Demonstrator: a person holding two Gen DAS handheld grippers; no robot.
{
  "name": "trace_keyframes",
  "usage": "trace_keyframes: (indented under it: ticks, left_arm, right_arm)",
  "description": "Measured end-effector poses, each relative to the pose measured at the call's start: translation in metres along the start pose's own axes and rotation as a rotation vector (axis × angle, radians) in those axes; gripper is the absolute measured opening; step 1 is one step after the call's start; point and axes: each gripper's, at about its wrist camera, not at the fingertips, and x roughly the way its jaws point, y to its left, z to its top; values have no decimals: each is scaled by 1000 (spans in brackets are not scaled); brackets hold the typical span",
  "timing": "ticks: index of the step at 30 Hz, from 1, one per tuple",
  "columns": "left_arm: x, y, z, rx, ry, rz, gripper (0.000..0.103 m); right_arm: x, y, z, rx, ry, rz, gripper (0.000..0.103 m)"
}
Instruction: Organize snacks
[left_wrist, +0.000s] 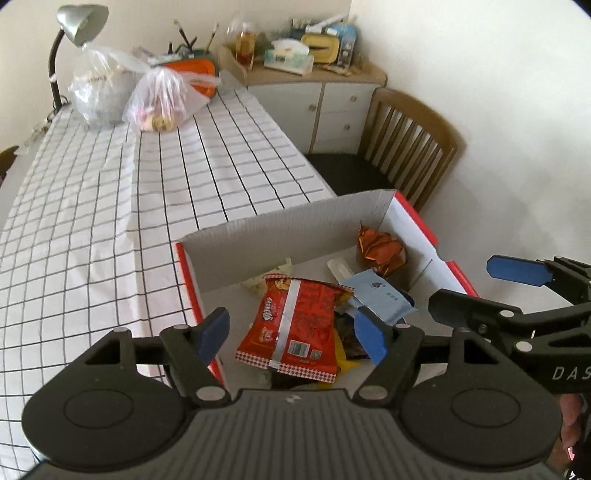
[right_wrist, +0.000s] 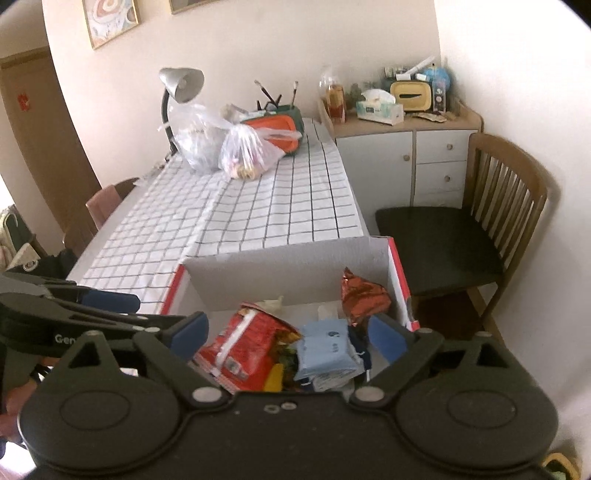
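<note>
- Red-edged cardboard box sat at the near end of the checked tablecloth, holding the snacks: a red packet, a light-blue pack and a copper foil bag.
- Packet lettering was too small to read.
- Left gripper hung over the box, fingers spread, empty.
- Right gripper, its body marked "DAS", likewise spread and empty.

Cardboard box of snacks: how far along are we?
Done: the red crisp packet, pale blue pack and copper foil bag lie in the white cardboard box. In hand: nothing; left gripper and right gripper are open. Left: two clear plastic bags on the checked table.
</note>
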Motion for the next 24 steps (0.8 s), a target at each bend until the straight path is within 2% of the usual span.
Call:
trace_keyframes:
  ticks: [11,17,21,24]
  left_arm:
    - [-46,12,-18,25,-102,-36,79]
    - [-66,22,-27,10,-154,-65,85]
    - [-76,27,-32,-4,-185,-79,98]
    - [-81,30,-36,-21,-202,-86,99]
  right_arm:
    - [-33,27,-9,5,-90,-39,103]
    - [-47,32,-15,14,-133,-61,103]
    - [-56,33,-21,21,-169,-62,103]
    - [-62,37,-25,22,-197,-53,103]
